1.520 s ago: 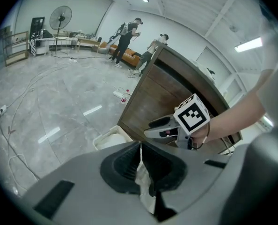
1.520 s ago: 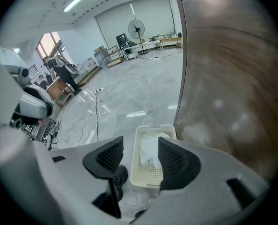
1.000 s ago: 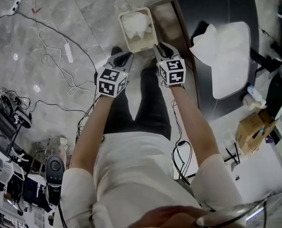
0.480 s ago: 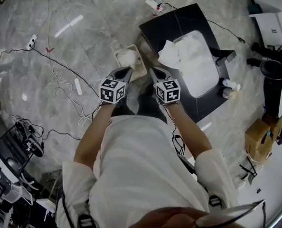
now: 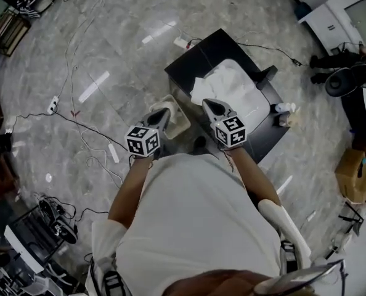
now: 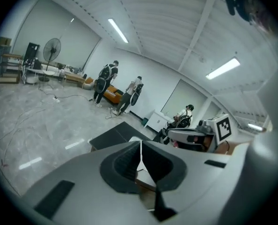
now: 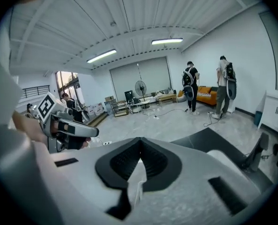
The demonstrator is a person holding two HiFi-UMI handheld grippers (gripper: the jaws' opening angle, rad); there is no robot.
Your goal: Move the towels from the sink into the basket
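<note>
In the head view a black stand holds a white sink (image 5: 257,98), with white towels (image 5: 211,86) heaped at its near left end. A cream basket (image 5: 182,118) stands on the floor left of the stand; my left gripper hides most of its inside. My left gripper (image 5: 165,110) hovers over the basket, jaws together and nothing between them. My right gripper (image 5: 209,103) is held beside it, over the stand's near corner, also shut and empty. In the left gripper view (image 6: 140,150) and the right gripper view (image 7: 140,150) the pads meet in a thin line.
Cables and a power strip (image 5: 113,153) lie on the grey floor to the left. A small bottle (image 5: 284,108) sits at the stand's right edge, and a cardboard box (image 5: 357,172) is at far right. People (image 7: 191,87) and a fan (image 7: 140,87) stand far off.
The head view has risen, so the sink and the basket look smaller and farther. Both grippers stay side by side, now higher above the basket.
</note>
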